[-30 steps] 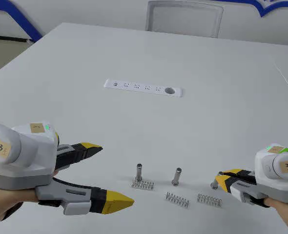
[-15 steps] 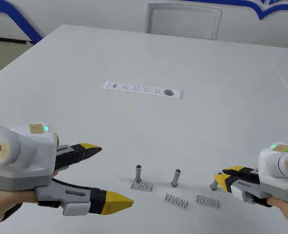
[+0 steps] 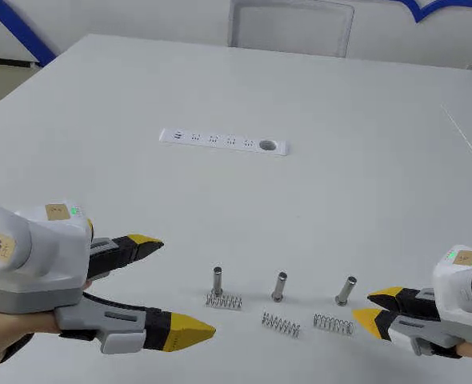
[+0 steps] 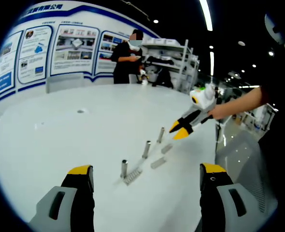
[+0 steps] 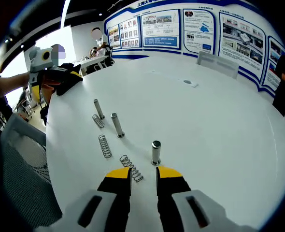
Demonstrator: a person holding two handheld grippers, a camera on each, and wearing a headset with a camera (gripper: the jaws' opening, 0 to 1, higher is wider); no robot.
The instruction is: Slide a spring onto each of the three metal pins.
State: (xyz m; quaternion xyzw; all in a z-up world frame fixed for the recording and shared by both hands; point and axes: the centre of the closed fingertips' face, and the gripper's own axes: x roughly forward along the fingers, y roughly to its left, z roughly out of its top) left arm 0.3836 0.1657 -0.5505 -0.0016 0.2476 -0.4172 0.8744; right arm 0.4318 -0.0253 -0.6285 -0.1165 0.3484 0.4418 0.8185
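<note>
Three metal pins stand upright in a row: left pin (image 3: 218, 280), middle pin (image 3: 280, 285), right pin (image 3: 346, 290). A loose spring lies on the table by each: left spring (image 3: 223, 302) touching its pin's base, middle spring (image 3: 280, 324), right spring (image 3: 333, 324). My right gripper (image 3: 373, 307) sits just right of the right pin, slightly open and holding nothing. Its own view has that pin (image 5: 155, 151) and spring (image 5: 131, 167) just ahead of the gripper (image 5: 143, 175). My left gripper (image 3: 176, 286) is wide open left of the row, with the pins (image 4: 146, 149) ahead.
A white power strip (image 3: 222, 142) lies mid-table beyond the pins. A grey chair (image 3: 290, 28) stands at the far edge. The white table (image 3: 364, 176) stretches bare around the parts. A person (image 4: 128, 53) stands in the background by display boards.
My right gripper has drawn back to the right from the right pin, which now stands free and upright. The left gripper has hardly moved. The head camera tilted down slightly.
</note>
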